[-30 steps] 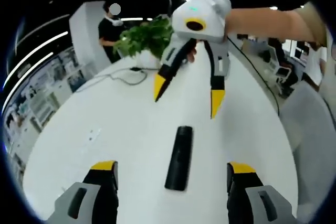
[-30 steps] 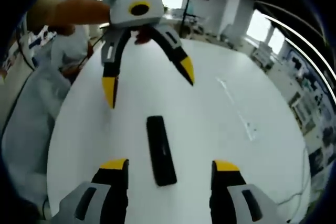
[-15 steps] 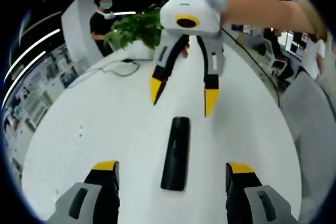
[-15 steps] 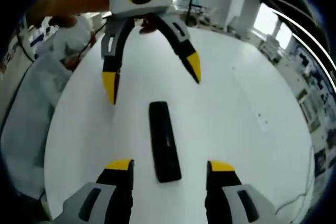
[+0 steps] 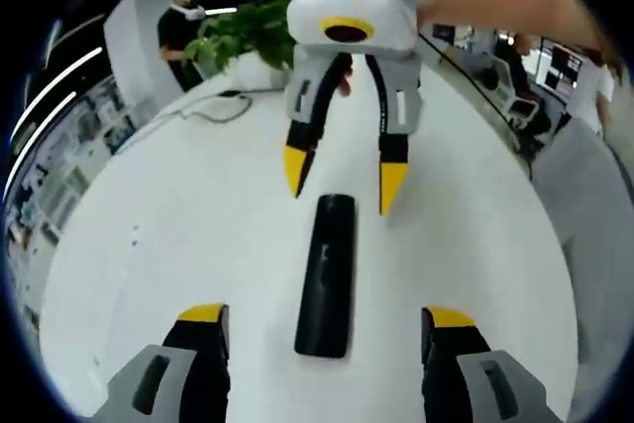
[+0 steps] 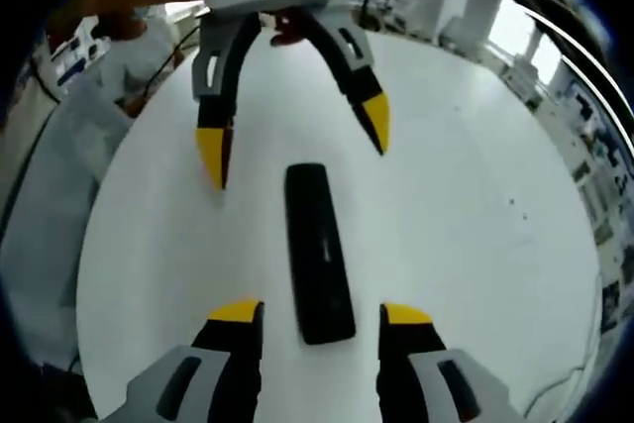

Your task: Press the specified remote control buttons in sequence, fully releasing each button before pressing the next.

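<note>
Black remote (image 5: 326, 275) lies between both grippers' parted jaws; left gripper view adds a plant (image 5: 241, 35).

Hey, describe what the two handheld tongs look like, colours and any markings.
Both tongs look alike. The right tongs have a white rounded body with a yellow-ringed dark lens and a small green light, and black and grey jaws ending in yellow tips. The left tongs show the same white body, yellow ring and yellow-tipped dark jaws. Near each camera the jaw bases are grey with slots.
</note>
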### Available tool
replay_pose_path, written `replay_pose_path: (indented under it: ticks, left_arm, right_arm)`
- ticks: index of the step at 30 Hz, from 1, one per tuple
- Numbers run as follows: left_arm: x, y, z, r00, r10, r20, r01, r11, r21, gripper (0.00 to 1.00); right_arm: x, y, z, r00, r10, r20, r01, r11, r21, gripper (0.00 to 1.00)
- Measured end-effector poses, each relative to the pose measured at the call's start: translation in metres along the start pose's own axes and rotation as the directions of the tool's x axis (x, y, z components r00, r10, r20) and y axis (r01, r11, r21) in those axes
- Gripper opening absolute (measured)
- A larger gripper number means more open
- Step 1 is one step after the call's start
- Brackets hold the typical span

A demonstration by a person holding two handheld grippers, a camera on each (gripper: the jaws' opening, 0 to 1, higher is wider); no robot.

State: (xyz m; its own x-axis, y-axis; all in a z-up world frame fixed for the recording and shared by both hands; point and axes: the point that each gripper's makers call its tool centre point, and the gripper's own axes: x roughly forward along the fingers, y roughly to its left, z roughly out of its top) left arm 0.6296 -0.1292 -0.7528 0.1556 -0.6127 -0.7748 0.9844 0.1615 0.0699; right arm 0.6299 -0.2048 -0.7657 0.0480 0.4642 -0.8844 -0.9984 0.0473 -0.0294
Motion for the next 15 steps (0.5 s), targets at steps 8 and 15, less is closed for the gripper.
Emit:
replay_pose_path:
  ticks: [8,15]
  left_arm:
    - [0.01,0.0,-0.003,1.0,-0.017,-0.015,0.016,1.0,-0.012,0.76]
    - [0.018,0.002,-0.009,0.999,-0.023,-0.037,0.023,1.0,-0.01,0.75]
  right_arm:
    - [0.007,-0.003,-0.008,1.0,0.007,-0.014,-0.007,1.0,0.023,0.39]
    - [0.012,-0.002,-0.013,1.0,0.014,-0.027,-0.013,0.999,0.035,0.38]
